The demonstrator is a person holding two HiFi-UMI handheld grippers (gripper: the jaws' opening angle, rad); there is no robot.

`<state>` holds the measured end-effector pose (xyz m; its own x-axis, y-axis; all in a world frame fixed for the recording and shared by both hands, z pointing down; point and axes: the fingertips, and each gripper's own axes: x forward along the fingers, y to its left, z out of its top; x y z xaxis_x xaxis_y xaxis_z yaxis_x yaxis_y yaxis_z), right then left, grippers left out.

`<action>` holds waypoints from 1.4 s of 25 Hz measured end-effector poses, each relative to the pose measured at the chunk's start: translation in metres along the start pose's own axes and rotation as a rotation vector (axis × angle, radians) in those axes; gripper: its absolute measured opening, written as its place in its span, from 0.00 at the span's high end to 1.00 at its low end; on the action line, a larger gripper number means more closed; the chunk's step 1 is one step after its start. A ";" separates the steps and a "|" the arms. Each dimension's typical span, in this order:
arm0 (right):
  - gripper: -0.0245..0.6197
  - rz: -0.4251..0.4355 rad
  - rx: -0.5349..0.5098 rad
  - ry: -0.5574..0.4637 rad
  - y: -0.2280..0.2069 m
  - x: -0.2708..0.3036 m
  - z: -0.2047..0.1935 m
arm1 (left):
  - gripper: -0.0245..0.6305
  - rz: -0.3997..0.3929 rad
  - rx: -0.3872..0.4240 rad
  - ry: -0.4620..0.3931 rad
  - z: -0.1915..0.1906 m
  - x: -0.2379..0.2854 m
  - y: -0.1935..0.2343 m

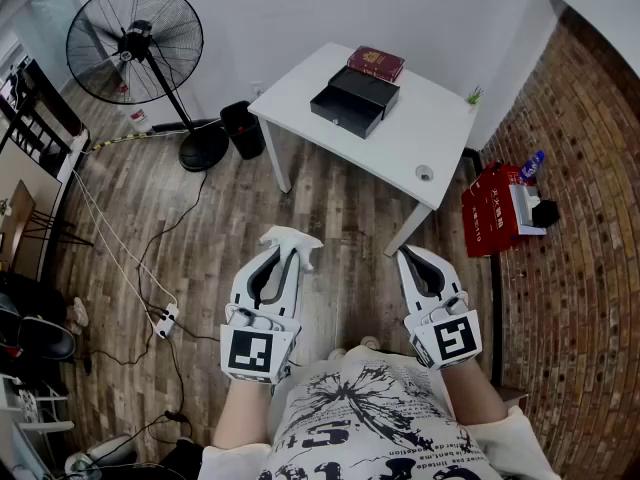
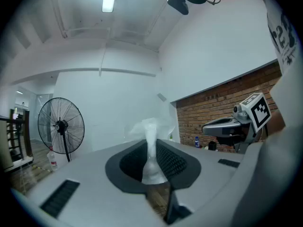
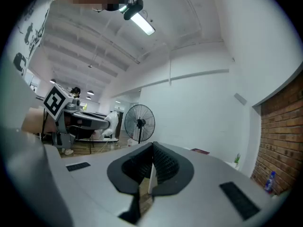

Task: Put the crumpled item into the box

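A wooden floor (image 1: 330, 208) fills the room, with white walls at the far side and a brick wall (image 1: 590, 268) along the right. One white table (image 1: 420, 128) stands ahead. On it lie one open black box (image 1: 355, 100) and one red book (image 1: 376, 63), which touches the box's far edge. One standing fan (image 1: 135, 43) and one black bin (image 1: 243, 128) are to the left of the table. By the brick wall sit red cartons (image 1: 490, 213), their number hard to tell, and one blue bottle (image 1: 532, 165).

There are two grippers, both held low over the floor, well short of the table. The left gripper (image 1: 287, 253) has its jaws drawn narrow and pinched on the single crumpled item (image 1: 290, 236), a white, thin wad. In the left gripper view the wad is squeezed between the pads and flares out beyond the tips. It is well apart from the box. The right gripper (image 1: 412, 258) has its jaws brought together with nothing between them, and it touches nothing.
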<state>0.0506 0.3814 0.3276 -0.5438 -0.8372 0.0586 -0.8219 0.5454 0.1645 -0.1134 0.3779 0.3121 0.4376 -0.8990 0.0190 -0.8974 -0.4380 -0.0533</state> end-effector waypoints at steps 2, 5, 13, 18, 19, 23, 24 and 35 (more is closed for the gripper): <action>0.94 -0.003 0.005 0.006 0.004 0.000 0.000 | 0.86 -0.010 0.020 0.028 -0.003 -0.004 0.003; 0.94 -0.004 0.011 0.010 0.009 0.002 0.001 | 0.86 -0.013 0.005 0.002 0.001 -0.007 0.007; 0.94 -0.005 0.014 0.026 0.020 0.016 -0.002 | 0.86 -0.029 0.005 -0.006 -0.008 -0.012 0.018; 0.94 -0.008 0.062 0.042 0.010 0.030 -0.011 | 0.86 -0.020 -0.006 -0.002 -0.015 -0.002 0.025; 0.94 -0.004 0.060 0.045 0.008 0.032 -0.014 | 0.86 -0.016 -0.007 0.001 -0.018 0.002 0.026; 0.94 0.016 0.061 0.055 -0.004 0.051 -0.028 | 0.85 -0.010 0.005 0.032 -0.029 0.024 0.031; 0.94 0.020 0.065 0.054 -0.010 0.059 -0.030 | 0.85 -0.011 0.017 0.049 -0.033 0.032 0.033; 0.94 0.072 0.098 0.025 -0.141 0.198 -0.037 | 0.85 0.018 0.078 0.037 -0.010 0.205 0.069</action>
<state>0.0649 0.1371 0.3521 -0.5986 -0.7957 0.0918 -0.7941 0.6046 0.0624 -0.0858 0.1633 0.3220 0.4177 -0.9070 0.0541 -0.8973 -0.4211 -0.1320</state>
